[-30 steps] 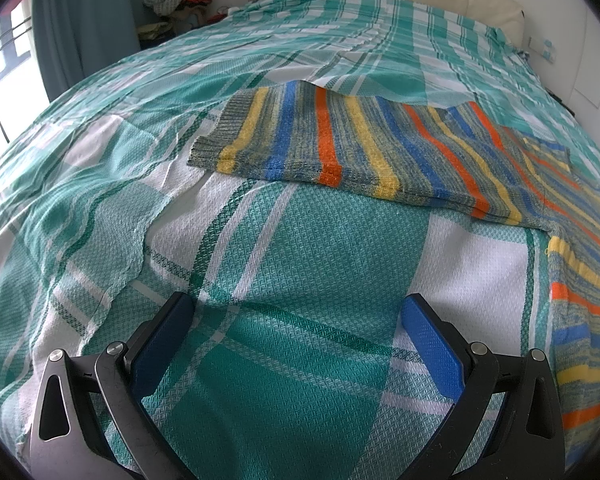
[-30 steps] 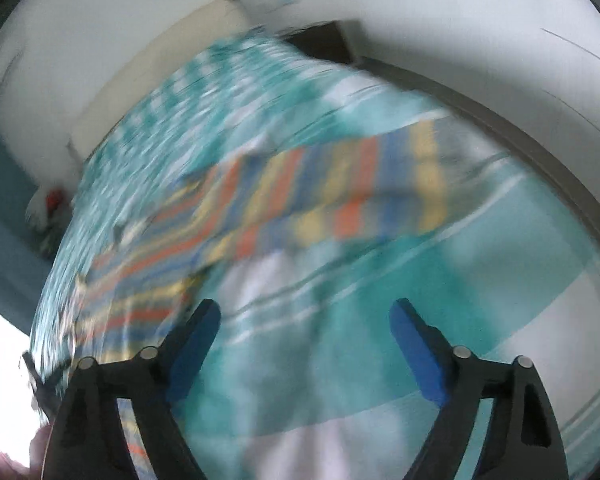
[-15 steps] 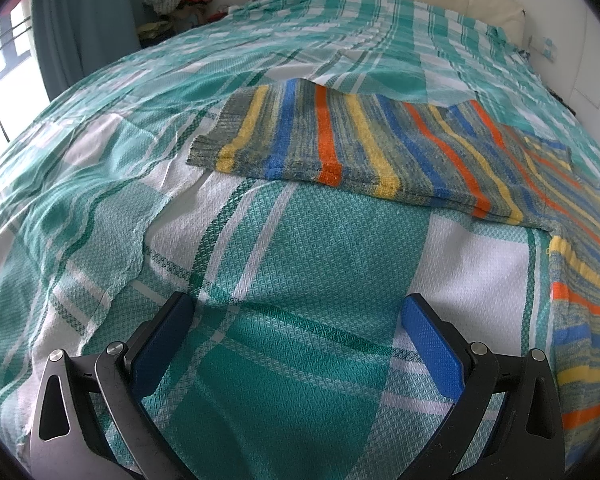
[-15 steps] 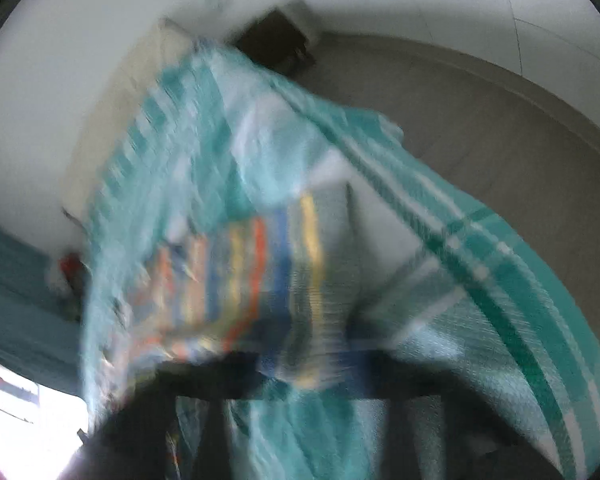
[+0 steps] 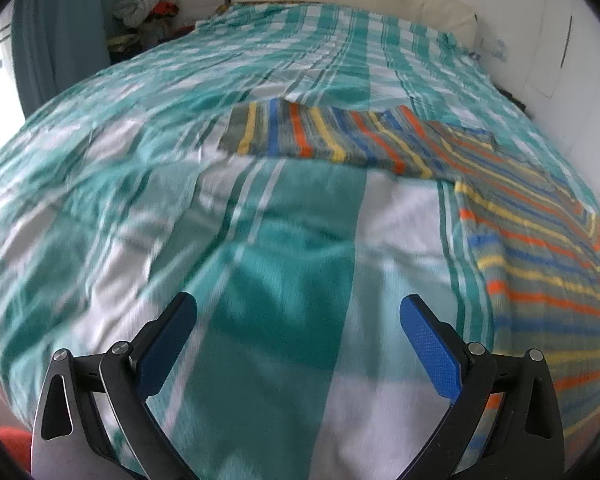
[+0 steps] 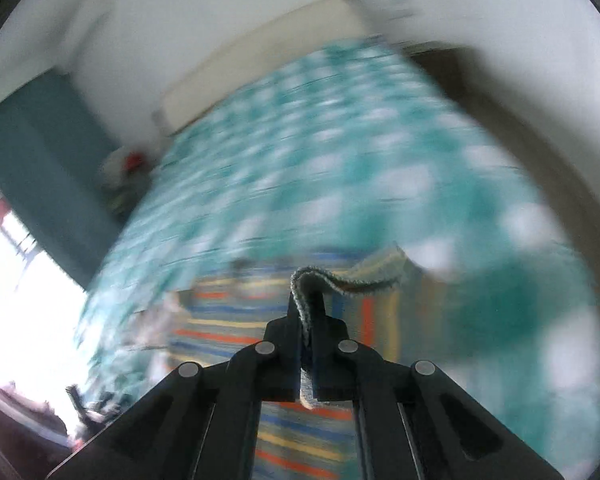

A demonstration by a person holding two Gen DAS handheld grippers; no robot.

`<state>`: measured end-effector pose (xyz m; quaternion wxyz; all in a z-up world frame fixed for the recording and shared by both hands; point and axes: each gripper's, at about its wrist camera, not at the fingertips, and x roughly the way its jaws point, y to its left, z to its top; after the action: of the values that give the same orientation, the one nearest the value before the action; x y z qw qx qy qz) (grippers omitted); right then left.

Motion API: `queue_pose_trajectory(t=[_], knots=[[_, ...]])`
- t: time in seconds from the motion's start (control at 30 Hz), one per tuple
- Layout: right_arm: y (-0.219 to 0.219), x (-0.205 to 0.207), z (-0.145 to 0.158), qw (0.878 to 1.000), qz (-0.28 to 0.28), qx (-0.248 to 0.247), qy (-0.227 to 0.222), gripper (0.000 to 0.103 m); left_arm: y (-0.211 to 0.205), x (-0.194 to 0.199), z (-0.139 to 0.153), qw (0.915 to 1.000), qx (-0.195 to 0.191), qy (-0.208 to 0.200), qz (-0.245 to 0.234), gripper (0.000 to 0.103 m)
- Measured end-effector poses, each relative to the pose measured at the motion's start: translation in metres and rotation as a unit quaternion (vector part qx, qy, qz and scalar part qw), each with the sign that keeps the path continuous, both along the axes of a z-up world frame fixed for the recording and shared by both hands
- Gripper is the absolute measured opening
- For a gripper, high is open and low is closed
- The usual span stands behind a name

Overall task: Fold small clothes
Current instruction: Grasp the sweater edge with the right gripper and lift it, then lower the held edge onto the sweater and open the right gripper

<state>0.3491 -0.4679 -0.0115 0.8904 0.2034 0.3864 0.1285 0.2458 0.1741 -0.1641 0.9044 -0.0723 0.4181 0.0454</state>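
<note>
The sweater (image 5: 380, 144) lies spread on the bed (image 5: 260, 240). It has stripes of blue, orange, yellow and grey. One sleeve reaches out flat to the left in the left view, and the body runs down the right side toward the camera.

The big change is on the right. A second ago the right gripper (image 6: 306, 320) was wide open above the sweater with nothing in it. Now its jaws are shut tight on a grey edge of the sweater. The edge (image 6: 340, 280) sticks up past the tips and curls over to the right. The stripes now hang just under the gripper, so the cloth looks lifted off the bed there. The right view is very blurry, so the hand seems to be moving fast. I cannot tell just which edge of the sweater it holds.

The left gripper (image 5: 298, 340) is wide open and holds nothing. Only the green and white bed cover shows between its pads (image 5: 172, 336). A second ago the sleeve looked closer and sharper in this view. Now it looks farther off and a bit blurry, so this hand has pulled back and up.

I think the first fold has begun. The right hand has its grip and can carry that edge over the sweater. The left hand is free to help.
</note>
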Motion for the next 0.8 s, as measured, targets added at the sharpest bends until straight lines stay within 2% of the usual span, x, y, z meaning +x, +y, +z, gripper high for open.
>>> queue_pose_trajectory(t=[0.1, 0.13, 0.17, 0.2, 0.3, 0.4, 0.5, 0.57, 0.63, 0.67, 0.7, 0.73, 0.8], knots=[[0.073, 0.032, -0.010, 0.997, 0.071, 0.016, 0.006, 0.006, 0.009, 0.000, -0.014, 0.9996, -0.021, 0.017, 0.008, 0.102], [0.095, 0.044, -0.021, 0.996, 0.089, 0.021, 0.023, 0.018, 0.009, 0.000, -0.014, 0.9996, -0.024, 0.016, 0.007, 0.102], [0.108, 0.053, -0.031, 0.994, 0.098, 0.027, 0.039, 0.046, 0.010, 0.001, -0.014, 0.9996, -0.023, 0.012, 0.006, 0.102], [0.117, 0.061, -0.040, 0.993, 0.102, 0.038, 0.055, 0.058, 0.010, 0.002, -0.013, 0.9996, -0.023, 0.010, 0.008, 0.102], [0.109, 0.061, -0.047, 0.992, 0.087, 0.075, 0.043, 0.061, 0.011, -0.002, -0.016, 0.9993, -0.036, 0.005, 0.011, 0.102], [0.089, 0.059, -0.054, 0.993, 0.064, 0.079, 0.060, 0.061, 0.007, 0.000, -0.020, 0.9996, -0.022, 0.007, 0.013, 0.102], [0.073, 0.056, -0.079, 0.990, 0.067, 0.055, 0.110, 0.058, -0.002, 0.002, -0.024, 0.9998, 0.016, 0.010, 0.010, 0.102], [0.068, 0.053, -0.115, 0.984, 0.073, 0.039, 0.157, 0.054, -0.007, 0.002, -0.027, 0.9993, 0.036, 0.012, 0.008, 0.102], [0.063, 0.047, -0.148, 0.979, 0.067, -0.018, 0.193, 0.050, -0.008, 0.001, -0.027, 0.9990, 0.044, 0.011, 0.006, 0.102], [0.057, 0.045, -0.167, 0.973, 0.050, -0.075, 0.215, 0.037, -0.007, 0.000, -0.027, 0.9990, 0.043, 0.011, 0.005, 0.102], [0.047, 0.041, -0.179, 0.968, 0.028, -0.107, 0.227, 0.023, -0.006, 0.000, -0.028, 0.9991, 0.041, 0.011, 0.004, 0.102], [0.034, 0.036, -0.182, 0.967, 0.005, -0.113, 0.226, 0.000, -0.005, -0.001, -0.028, 0.9992, 0.040, 0.009, 0.004, 0.102], [0.014, 0.028, -0.167, 0.971, -0.046, -0.119, 0.201, 0.002, -0.006, 0.000, -0.030, 0.9991, 0.041, 0.007, 0.004, 0.103]])
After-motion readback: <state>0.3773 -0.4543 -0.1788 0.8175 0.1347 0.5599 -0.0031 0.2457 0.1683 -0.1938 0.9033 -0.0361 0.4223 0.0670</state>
